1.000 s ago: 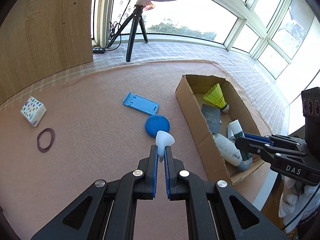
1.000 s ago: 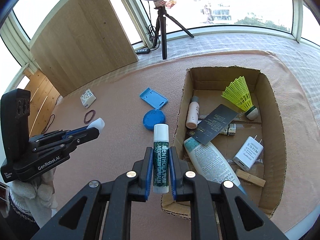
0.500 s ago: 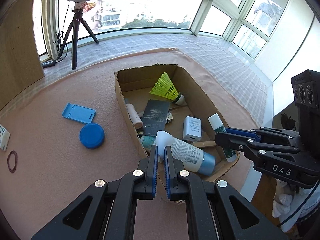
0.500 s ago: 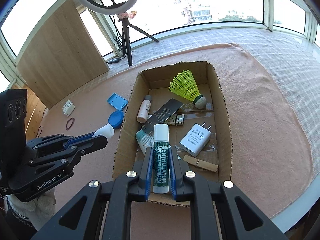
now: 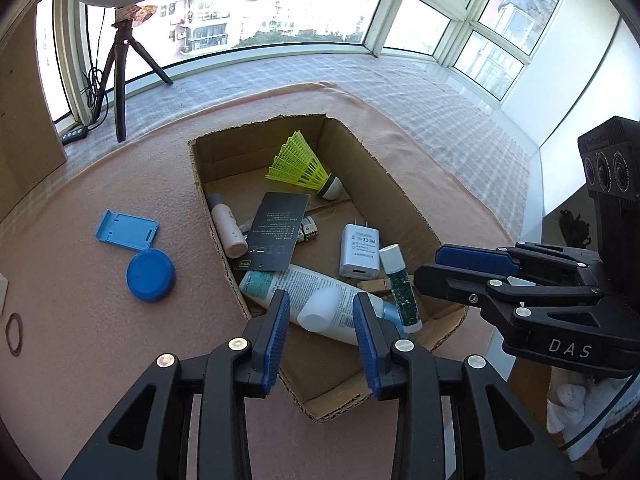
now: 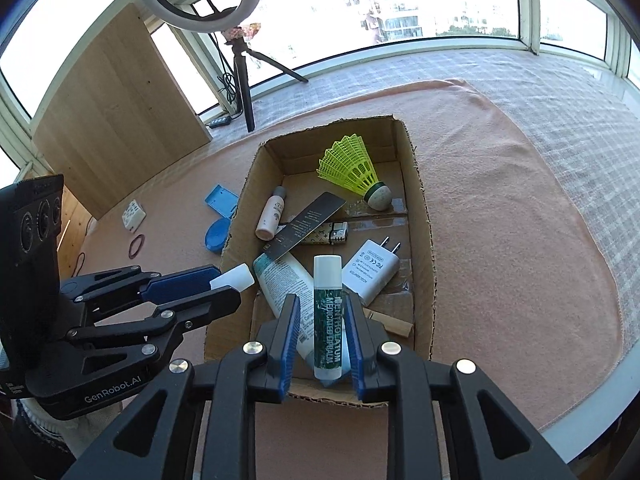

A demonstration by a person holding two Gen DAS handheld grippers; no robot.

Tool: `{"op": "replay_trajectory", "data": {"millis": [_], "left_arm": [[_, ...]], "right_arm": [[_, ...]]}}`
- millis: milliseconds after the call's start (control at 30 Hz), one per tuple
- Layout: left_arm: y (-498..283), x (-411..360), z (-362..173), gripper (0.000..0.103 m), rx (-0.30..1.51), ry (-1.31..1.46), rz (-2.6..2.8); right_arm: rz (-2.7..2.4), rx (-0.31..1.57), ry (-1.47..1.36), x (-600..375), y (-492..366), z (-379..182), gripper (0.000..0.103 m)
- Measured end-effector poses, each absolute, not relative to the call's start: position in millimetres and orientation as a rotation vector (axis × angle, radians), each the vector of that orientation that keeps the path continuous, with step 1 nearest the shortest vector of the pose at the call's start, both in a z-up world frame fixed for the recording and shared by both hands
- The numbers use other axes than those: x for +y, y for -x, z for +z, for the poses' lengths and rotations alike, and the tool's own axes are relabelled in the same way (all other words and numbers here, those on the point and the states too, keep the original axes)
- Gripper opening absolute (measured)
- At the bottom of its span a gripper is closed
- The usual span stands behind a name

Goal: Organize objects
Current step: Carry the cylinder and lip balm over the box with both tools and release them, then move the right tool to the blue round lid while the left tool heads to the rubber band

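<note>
An open cardboard box (image 5: 404, 200) (image 6: 420, 216) sits on the pink cloth. My left gripper (image 5: 322, 316) is open over the box's near end; a small white bottle (image 5: 320, 312) lies loose between its fingers, on a large white tube (image 5: 280, 284). My right gripper (image 6: 322, 332) is open too; the green-and-white lip balm stick (image 6: 329, 312) lies between its jaws, free of the left pad, and also shows in the left wrist view (image 5: 400, 288). The left gripper also shows in the right wrist view (image 6: 200, 288).
The box also holds a yellow shuttlecock (image 5: 304, 164), a white charger (image 5: 359, 248), a dark card (image 5: 276, 236), a small bottle (image 5: 226, 228) and a clothespin (image 6: 390, 322). Left of the box lie a blue lid (image 5: 150, 274), a blue stand (image 5: 126, 230), a rubber band (image 5: 15, 334) and a tripod (image 5: 120, 76).
Both grippers moved over the box and opened. The white bottle and the lip balm, held tight before, now sit loose between the spread fingers.
</note>
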State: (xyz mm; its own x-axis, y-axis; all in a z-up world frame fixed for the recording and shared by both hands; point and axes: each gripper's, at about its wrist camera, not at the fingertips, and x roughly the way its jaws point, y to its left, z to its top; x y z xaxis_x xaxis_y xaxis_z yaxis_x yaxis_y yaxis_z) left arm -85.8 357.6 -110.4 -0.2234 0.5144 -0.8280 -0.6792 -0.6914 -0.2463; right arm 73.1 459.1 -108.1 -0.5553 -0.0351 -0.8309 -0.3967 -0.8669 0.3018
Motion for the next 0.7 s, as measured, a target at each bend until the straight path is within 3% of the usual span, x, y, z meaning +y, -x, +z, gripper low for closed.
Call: {"op": "replay_trajectory", "data": {"millis": [67,700], "left_arm": [[85.0,355.9,-111.9,0.037,0.215,1.254,1.986],[95.3,311.8,-100.8,0.037,0.181,1.278,2.084]], "right_arm": [[2.497,0.692,1.328,460.2,-76.3,-107.7,0.034],[2.513,0.672,1.329,443.3,-64.9,-102.3,0.034]]}}
